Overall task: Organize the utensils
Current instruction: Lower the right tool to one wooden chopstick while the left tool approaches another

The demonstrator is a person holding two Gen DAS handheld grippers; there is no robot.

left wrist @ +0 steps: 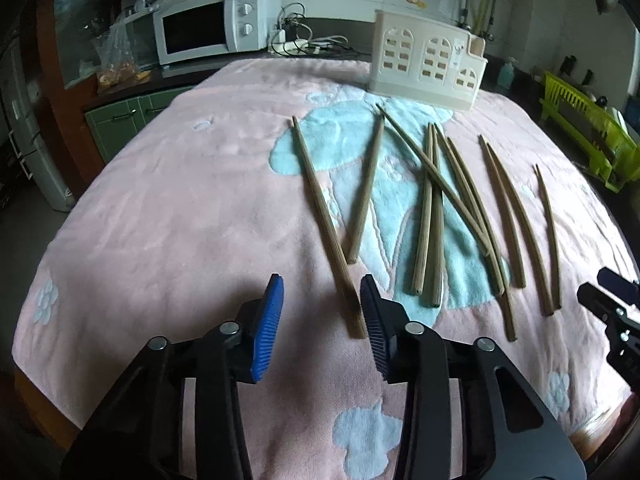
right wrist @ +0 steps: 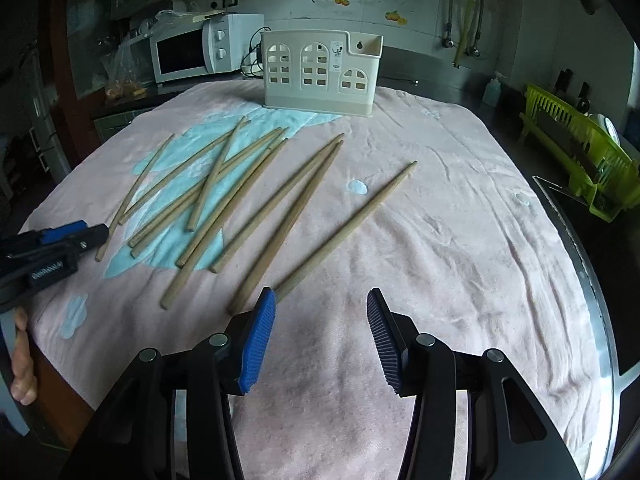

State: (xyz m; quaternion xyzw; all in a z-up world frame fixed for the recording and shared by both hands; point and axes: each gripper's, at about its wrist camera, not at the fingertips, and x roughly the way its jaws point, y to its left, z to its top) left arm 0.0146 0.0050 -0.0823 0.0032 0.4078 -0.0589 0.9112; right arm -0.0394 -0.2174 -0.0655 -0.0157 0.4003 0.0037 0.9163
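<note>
The left tool [left wrist: 322, 308] points steeply down and forward, its two black arms spreading toward the camera and its blue ribbed pads [left wrist: 267, 330] standing apart with a clear gap between them. The right tool [right wrist: 321, 322] is pitched down the same way, pads parted a little wider and nothing between them. In the right wrist view the left tool shows at the far left side, low over the tabletop, with a person's fingers [right wrist: 22, 364] curled behind it at the edge.
</note>
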